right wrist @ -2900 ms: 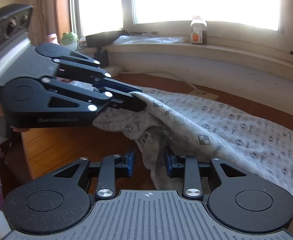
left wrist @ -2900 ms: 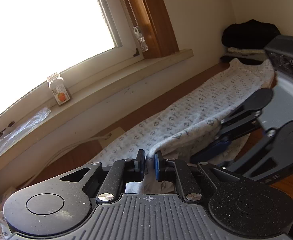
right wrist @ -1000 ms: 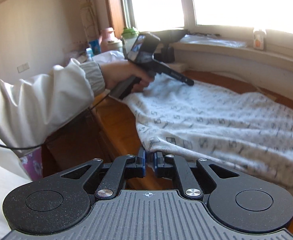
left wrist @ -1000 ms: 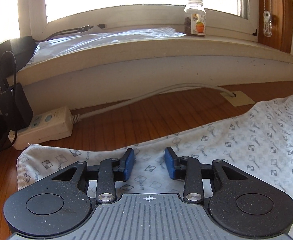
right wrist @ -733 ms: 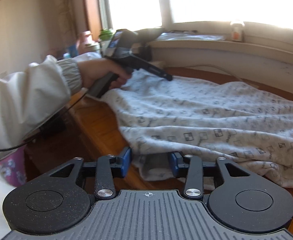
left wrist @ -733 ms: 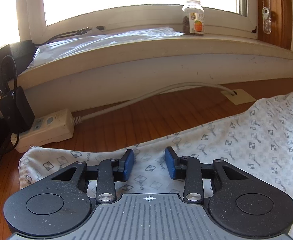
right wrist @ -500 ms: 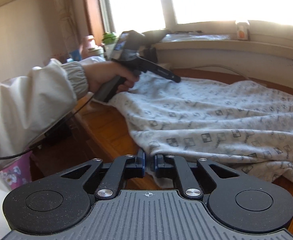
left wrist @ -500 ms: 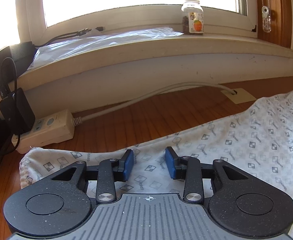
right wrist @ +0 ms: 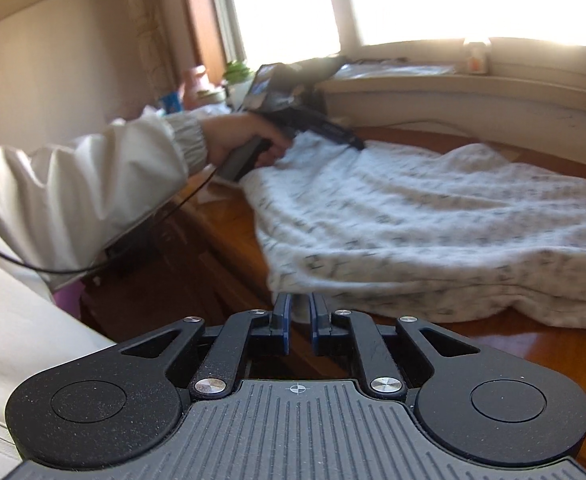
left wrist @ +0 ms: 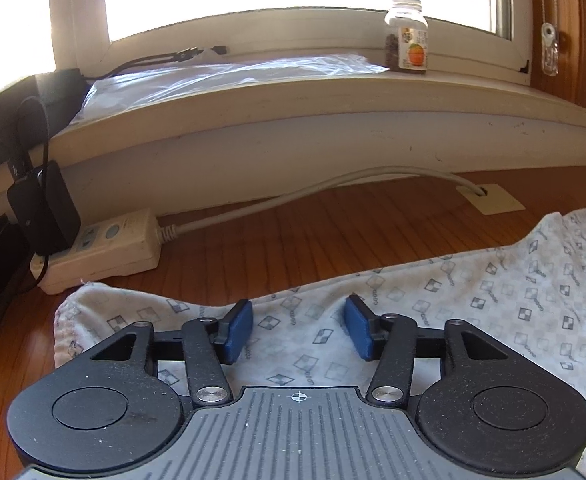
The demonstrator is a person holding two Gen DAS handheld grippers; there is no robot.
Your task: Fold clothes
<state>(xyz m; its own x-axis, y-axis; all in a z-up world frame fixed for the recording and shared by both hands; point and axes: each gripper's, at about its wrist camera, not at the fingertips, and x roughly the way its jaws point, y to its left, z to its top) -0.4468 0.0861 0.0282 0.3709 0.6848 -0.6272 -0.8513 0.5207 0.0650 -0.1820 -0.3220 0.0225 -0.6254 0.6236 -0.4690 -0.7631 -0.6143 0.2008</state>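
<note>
The left wrist camera sat low over the surface (left wrist: 333, 236), facing the windowsill (left wrist: 333, 96) at 12 o'clock. The right wrist camera viewed from the surface's near edge, windowsill at 1 o'clock. Both shared the patterned garment (left wrist: 513, 300).

The left hand-held gripper (left wrist: 299, 332) fills the lower frame, blue pads (left wrist: 239, 330) spread wide. The right hand-held gripper (right wrist: 300, 322) sits low centre, pads nearly together. A white-sleeved hand (right wrist: 239, 140) shows mid-left.

home room; windowsill (left wrist: 333, 96) with jar (left wrist: 407, 36), power strip (left wrist: 105, 248), wooden table (left wrist: 333, 236)
</note>
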